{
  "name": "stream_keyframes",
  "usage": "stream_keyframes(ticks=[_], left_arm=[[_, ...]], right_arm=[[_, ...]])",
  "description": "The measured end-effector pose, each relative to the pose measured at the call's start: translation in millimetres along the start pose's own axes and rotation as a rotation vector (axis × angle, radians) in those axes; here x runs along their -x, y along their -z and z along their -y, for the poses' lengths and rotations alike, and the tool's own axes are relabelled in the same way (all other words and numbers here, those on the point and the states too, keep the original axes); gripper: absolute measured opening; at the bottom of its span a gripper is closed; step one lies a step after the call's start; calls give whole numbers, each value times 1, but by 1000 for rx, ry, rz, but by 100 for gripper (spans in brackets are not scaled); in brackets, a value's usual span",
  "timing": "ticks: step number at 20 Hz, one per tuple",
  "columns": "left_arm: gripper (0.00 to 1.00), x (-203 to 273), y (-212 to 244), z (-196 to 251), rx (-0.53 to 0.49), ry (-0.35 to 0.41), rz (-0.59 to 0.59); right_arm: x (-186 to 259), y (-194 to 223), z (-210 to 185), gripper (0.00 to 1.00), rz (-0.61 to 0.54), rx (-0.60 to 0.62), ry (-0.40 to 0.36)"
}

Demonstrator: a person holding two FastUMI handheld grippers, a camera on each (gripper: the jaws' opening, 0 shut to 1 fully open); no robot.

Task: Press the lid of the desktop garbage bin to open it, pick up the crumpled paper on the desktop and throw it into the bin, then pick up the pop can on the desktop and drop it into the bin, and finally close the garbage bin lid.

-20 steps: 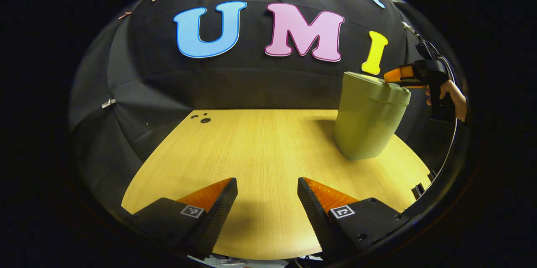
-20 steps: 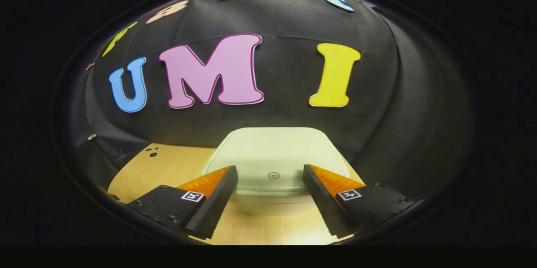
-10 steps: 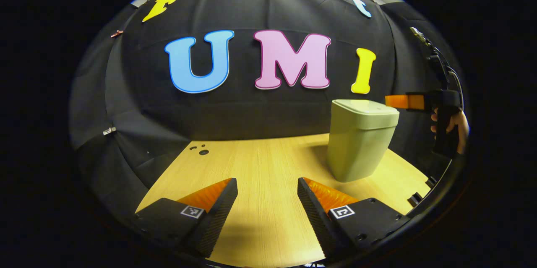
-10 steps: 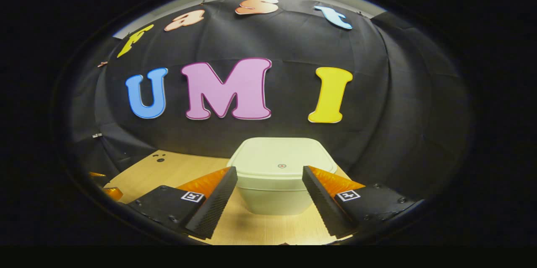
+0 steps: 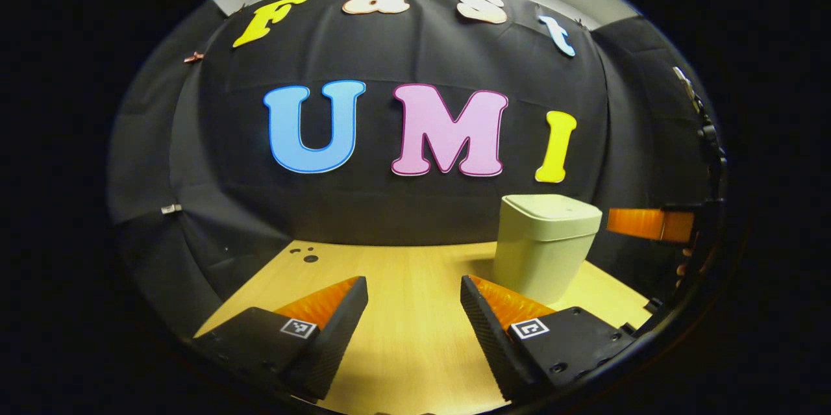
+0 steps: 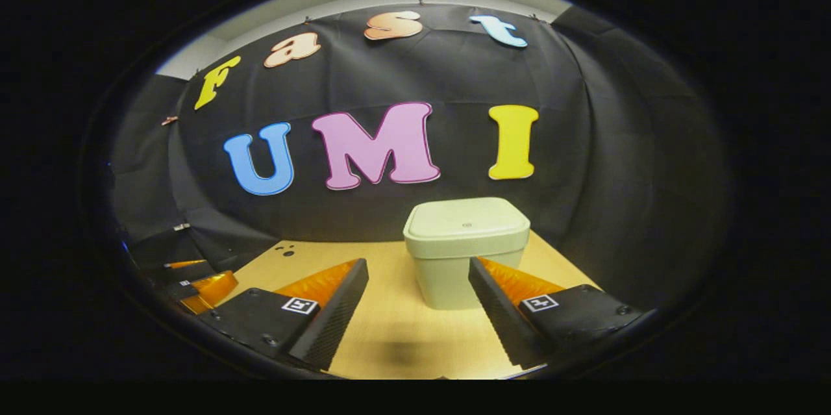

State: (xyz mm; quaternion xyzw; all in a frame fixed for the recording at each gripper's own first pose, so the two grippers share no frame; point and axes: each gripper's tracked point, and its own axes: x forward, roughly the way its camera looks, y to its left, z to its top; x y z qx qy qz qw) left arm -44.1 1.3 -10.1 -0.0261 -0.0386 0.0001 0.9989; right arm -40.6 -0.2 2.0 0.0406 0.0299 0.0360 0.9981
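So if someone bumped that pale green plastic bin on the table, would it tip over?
Probably not easily. The pale green plastic bin stands upright on a flat base on the wooden table, and looks squat. It narrows toward the bottom, so a high push might rock it. Smooth plastic would likely slide first.

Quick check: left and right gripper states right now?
Left gripper: open, holding nothing, over the table.
Right gripper: open, holding nothing, short of the bin.
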Motion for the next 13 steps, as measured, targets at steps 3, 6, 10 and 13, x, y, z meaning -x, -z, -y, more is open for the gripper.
stream_keyframes(ticks=[3, 6, 10, 13], left_arm=[[93, 1, 5, 2, 16, -3, -12], [93, -2, 16, 8, 1, 18, -46], [93, -3, 21, 21, 2, 39, -69], [93, -4, 18, 28, -5, 44, -60]], right_arm=[[8, 15, 4, 98, -35, -23, 22], [9, 28, 8, 99, -57, -12, 25], [7, 37, 5, 99, -76, 0, -7], [1, 43, 4, 99, -91, 21, -48]])
